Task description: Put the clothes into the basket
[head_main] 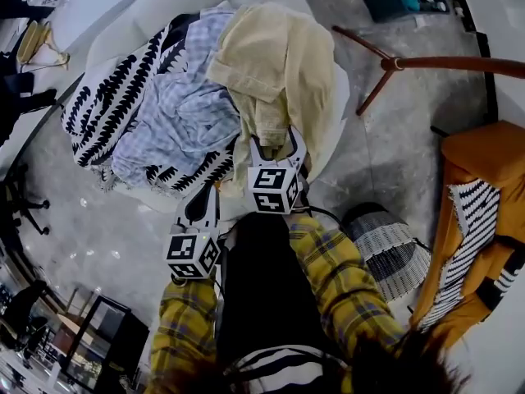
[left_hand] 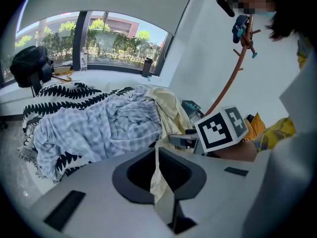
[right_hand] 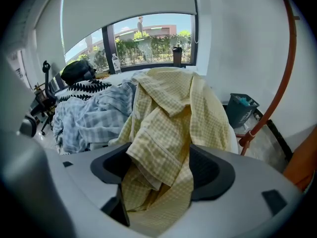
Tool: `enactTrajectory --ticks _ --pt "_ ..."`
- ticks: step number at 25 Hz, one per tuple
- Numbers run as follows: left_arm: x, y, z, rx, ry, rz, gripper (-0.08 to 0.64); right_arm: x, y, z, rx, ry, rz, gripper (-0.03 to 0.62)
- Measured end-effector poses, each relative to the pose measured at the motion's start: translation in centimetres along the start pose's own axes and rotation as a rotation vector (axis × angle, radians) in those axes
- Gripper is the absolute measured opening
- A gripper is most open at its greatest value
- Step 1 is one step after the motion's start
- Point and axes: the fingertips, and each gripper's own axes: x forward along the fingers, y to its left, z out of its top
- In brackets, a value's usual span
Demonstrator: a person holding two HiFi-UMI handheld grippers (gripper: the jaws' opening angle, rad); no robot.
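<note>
With the left gripper (head_main: 199, 205) pinching just a thin hem of the pale yellow checked cotton shirt (head_main: 275, 60) and the right gripper (head_main: 276, 148) gaping around its folds, it may slip short of the black-and-white woven basket (head_main: 392, 257) behind them

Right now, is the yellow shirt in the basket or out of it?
Out. The yellow shirt is draped over the clothes pile, and the woven basket stands well apart from it.
</note>
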Motion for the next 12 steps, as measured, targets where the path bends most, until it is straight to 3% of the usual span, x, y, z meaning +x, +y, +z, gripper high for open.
enactTrajectory --ticks 6,12 --pt "0.8 -0.3 -0.1 0.014 0.005 -0.01 0.032 1.4 -0.8 -1.1 0.097 0.037 0.043 0.372" --pt "0.9 -0.4 -0.6 0.006 0.007 -0.012 0.032 3.0 -0.5 -1.9 0.133 0.099 0.121 0.38"
